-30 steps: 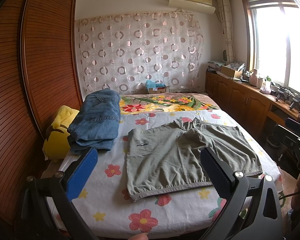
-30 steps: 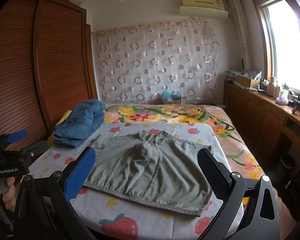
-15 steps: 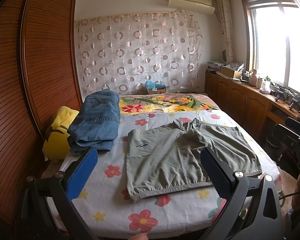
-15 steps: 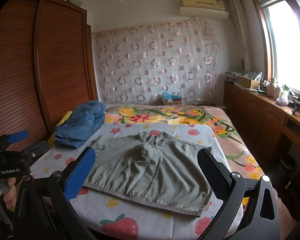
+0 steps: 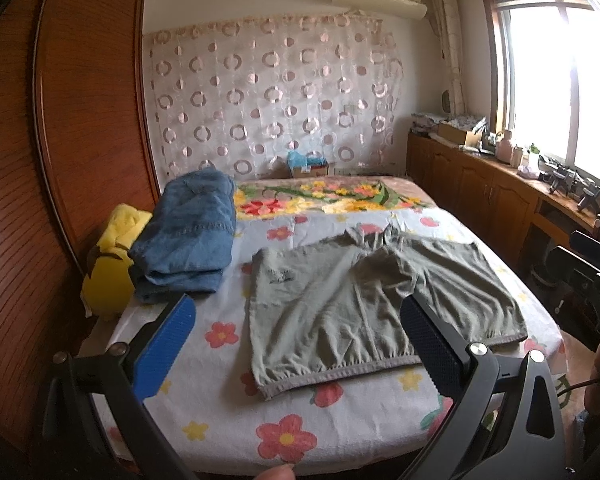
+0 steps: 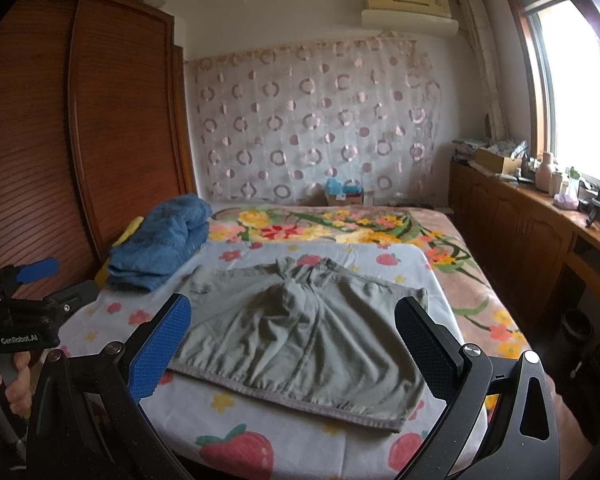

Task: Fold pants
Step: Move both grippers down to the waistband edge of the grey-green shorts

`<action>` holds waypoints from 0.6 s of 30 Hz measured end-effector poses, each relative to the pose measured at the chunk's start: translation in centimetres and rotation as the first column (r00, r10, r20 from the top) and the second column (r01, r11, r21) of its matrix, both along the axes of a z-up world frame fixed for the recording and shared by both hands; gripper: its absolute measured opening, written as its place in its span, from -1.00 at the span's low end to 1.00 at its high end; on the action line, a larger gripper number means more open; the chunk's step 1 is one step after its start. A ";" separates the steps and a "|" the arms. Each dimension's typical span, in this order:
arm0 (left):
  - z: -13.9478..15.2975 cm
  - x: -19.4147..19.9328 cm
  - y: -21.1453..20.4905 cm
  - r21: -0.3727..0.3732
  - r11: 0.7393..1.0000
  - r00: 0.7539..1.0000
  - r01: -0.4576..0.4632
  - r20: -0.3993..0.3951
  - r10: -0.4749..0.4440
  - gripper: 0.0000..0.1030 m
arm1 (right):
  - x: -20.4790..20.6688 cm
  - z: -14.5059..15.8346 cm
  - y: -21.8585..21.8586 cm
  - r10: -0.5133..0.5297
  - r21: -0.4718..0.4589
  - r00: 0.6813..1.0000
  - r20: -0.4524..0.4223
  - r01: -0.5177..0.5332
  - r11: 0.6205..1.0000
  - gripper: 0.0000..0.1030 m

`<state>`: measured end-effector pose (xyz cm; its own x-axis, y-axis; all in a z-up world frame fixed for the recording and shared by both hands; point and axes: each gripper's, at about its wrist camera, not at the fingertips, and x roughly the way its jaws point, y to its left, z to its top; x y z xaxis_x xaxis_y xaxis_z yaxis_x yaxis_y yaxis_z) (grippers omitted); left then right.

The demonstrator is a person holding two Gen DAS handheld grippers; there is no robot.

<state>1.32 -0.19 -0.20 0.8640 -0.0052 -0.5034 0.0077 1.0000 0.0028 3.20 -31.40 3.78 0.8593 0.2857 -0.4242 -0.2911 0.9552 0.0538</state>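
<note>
Grey-green shorts [image 5: 364, 308] lie spread flat on the floral sheet of the bed [image 5: 220, 412], waistband toward me and legs pointing away. They also show in the right wrist view [image 6: 304, 328]. My left gripper [image 5: 296, 340] is open and empty, held above the near edge of the bed. My right gripper [image 6: 292, 340] is open and empty too, above the near right part of the bed. The left gripper also shows at the left edge of the right wrist view [image 6: 32, 276], and the right gripper body at the right edge of the left wrist view [image 5: 592, 264].
A folded stack of blue jeans [image 5: 188, 240] lies at the left of the bed beside a yellow plush [image 5: 108, 264]. A wooden wardrobe [image 5: 80, 120] stands on the left. A wooden cabinet [image 5: 500, 200] with clutter runs under the window on the right.
Both grippers have barely shifted. The shorts lie unchanged on the bed.
</note>
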 end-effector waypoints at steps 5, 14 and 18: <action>-1.9 0.3 0.0 -0.002 1.000 0.999 0.001 -0.043 -0.001 1.00 | 0.3 -2.0 -0.4 -0.003 -0.007 0.999 -0.041 0.003 1.000 1.00; -4.0 1.5 0.6 -0.006 1.000 0.997 0.002 -0.077 -0.002 1.00 | 2.2 -5.1 -1.2 -0.021 -0.026 0.996 -0.089 0.019 0.999 1.00; -4.6 2.3 1.2 0.001 1.000 0.997 -0.006 -0.079 0.006 1.00 | 2.6 -6.0 -1.4 -0.029 -0.042 0.995 -0.097 0.025 0.999 1.00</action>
